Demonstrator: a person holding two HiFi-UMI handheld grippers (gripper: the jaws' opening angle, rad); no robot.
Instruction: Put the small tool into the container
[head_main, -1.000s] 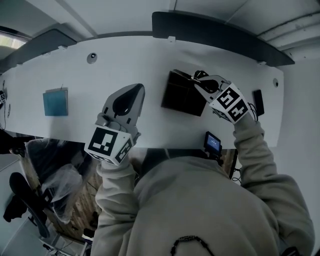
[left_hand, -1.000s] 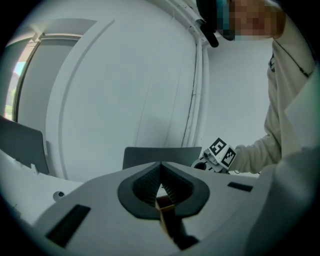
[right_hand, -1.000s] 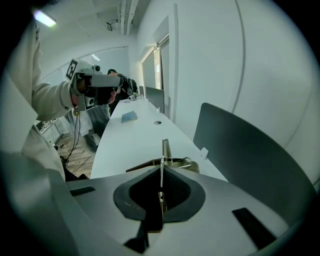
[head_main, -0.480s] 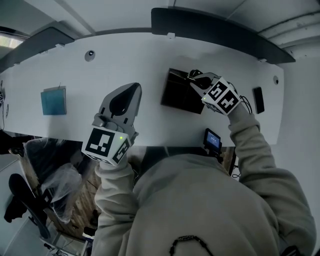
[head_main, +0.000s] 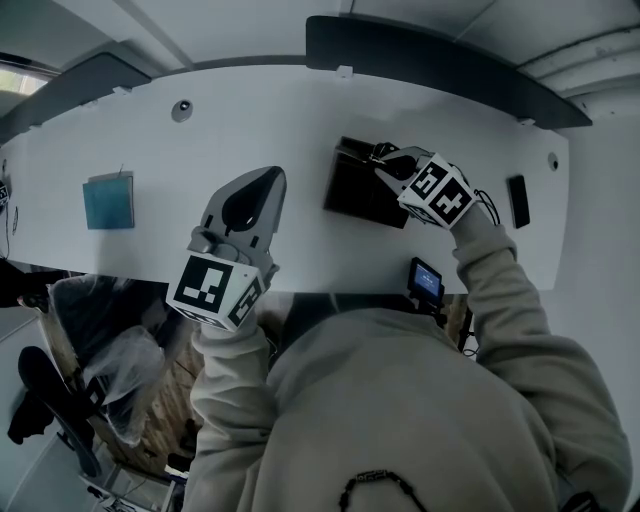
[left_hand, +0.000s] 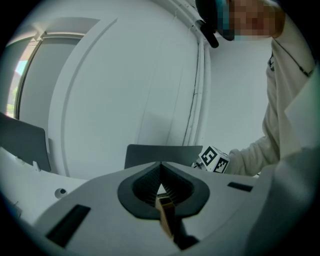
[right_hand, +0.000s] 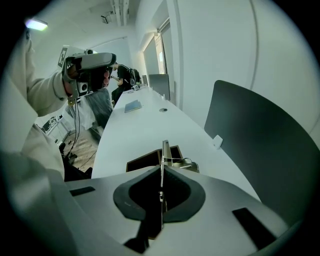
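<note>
A black divided container (head_main: 360, 190) lies on the white desk (head_main: 200, 150); the right gripper view shows its open compartments (right_hand: 145, 161) just beyond the jaws. My right gripper (head_main: 383, 166) hangs over the container's far right corner, tilted steeply down. It is shut on the small tool (right_hand: 165, 150), a thin metal strip with a wire loop (right_hand: 183, 162) sticking out past the tips. My left gripper (head_main: 256, 195) hovers over bare desk to the container's left. Its jaws (left_hand: 160, 175) are shut with nothing held, and a small tan strip shows low between the pads.
A blue pad (head_main: 110, 202) lies at the desk's left. A dark partition panel (head_main: 440, 55) lines the far edge. A black phone-like slab (head_main: 516, 200) lies at the right, a small screen device (head_main: 425, 283) at the near edge, and a round grommet (head_main: 181, 110) far left.
My right gripper has moved left and down with the tool, from beside the container's right edge to over its far corner. The left gripper has stayed put.
</note>
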